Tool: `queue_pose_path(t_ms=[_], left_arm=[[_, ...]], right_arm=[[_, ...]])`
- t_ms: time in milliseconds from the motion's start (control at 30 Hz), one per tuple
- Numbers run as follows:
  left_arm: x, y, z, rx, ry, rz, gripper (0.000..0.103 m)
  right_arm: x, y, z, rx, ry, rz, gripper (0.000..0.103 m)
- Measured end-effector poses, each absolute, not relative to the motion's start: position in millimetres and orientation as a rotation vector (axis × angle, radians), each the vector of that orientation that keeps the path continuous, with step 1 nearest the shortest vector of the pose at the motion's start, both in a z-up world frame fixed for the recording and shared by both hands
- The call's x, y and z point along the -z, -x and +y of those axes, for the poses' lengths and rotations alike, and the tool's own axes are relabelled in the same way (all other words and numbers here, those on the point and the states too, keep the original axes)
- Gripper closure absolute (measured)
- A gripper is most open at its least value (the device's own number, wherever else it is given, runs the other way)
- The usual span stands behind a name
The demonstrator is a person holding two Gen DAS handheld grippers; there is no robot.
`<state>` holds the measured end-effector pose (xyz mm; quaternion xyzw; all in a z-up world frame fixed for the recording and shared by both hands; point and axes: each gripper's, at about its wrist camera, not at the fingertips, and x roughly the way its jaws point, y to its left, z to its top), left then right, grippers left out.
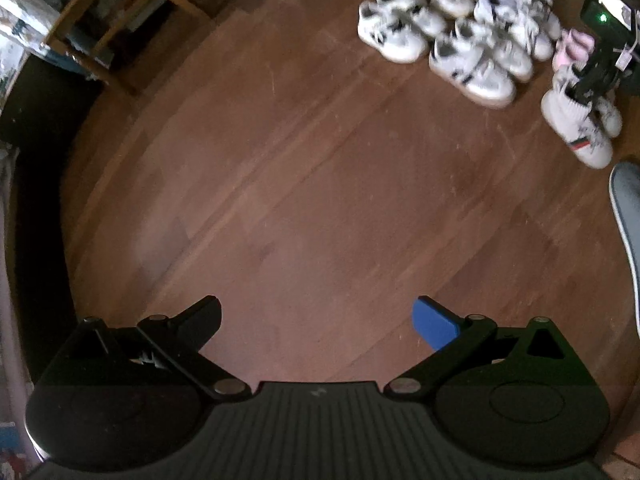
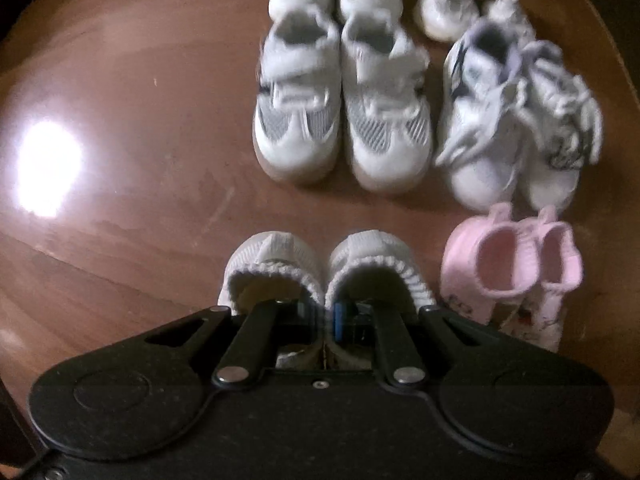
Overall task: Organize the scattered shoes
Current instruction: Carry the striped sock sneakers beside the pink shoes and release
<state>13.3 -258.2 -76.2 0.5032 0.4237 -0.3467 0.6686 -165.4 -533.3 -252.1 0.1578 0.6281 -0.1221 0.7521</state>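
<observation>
My right gripper (image 2: 326,316) points down and is shut on a pair of white knit slip-on shoes (image 2: 372,256), with a finger inside each shoe pinching their inner collars together. In the left wrist view the right gripper (image 1: 584,90) and these shoes (image 1: 576,128), which have a green and red stripe, sit at the far right. A pink pair (image 2: 512,264) stands just to their right. Beyond stand white strap sneakers (image 2: 344,120), laced white sneakers (image 2: 516,120) and more white pairs (image 1: 452,24) in rows. My left gripper (image 1: 318,316) hangs open over bare wooden floor (image 1: 300,168), far from the shoes.
A wooden shelf unit (image 1: 120,20) stands at the far left in the left wrist view, with dark furniture along the left edge. A grey rimmed object (image 1: 628,216) shows at the right edge. A bright glare spot (image 2: 48,168) lies on the floor.
</observation>
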Motion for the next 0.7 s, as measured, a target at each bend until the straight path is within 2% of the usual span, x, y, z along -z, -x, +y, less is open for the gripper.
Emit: queue_pose_path(t_ms=[267,600,700], left_arm=[[90.0,-17.1,-256.7,0.783,-1.151,0.985,0.0],[94.3,-16.8,-251.4,0.785,-1.158,1.0,0.0],[95.7,-14.8,-250.6,0.784,-1.16,1.002,0.0]], right_arm=[[285.4,141.8,-534.6,0.296,-0.313,1.417,0.095],[281.6,130.4,-540.7,0.348,-0.338,1.375,0.095],[285.0,127.7,-540.5,0.34,-0.341,1.412,0.09]])
